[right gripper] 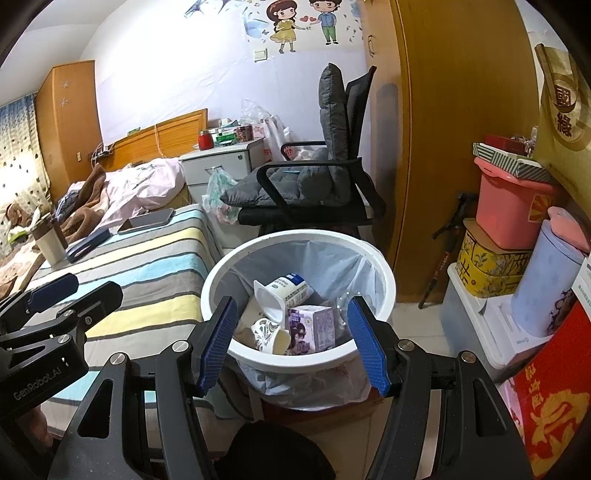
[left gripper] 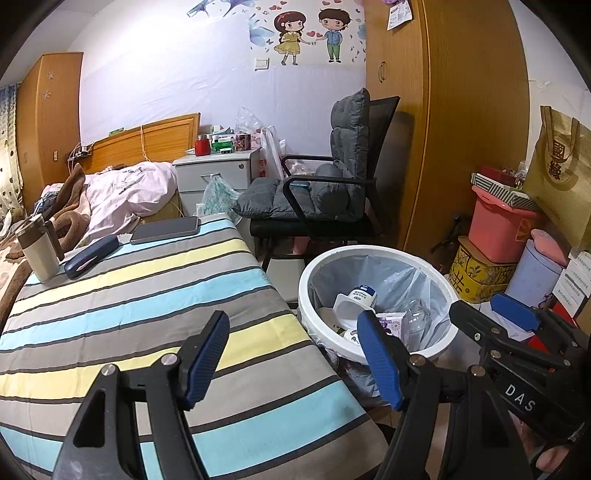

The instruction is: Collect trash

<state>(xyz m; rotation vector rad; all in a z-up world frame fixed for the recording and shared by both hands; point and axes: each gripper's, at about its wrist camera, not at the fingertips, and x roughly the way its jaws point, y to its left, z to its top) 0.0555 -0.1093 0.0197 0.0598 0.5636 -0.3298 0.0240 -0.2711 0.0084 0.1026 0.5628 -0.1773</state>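
A: Trash (right gripper: 295, 314) sits in the white bin (right gripper: 218, 273) beside the striped table (left gripper: 147, 295). Your grippers?

B: Left gripper (left gripper: 295, 363) and right gripper (right gripper: 291, 343) both spread, empty. You check the table before quitting.

Pale lilac wall (left gripper: 166, 74) with cartoon couple sticker (left gripper: 312, 35). Wooden wardrobe (left gripper: 461, 110) at right, black chair (left gripper: 332, 192) with grey cushion before it. Bed (left gripper: 122, 192) with wooden headboard (left gripper: 147, 140), white nightstand (left gripper: 214, 173) beside. Tiled floor (right gripper: 406, 328), dim.
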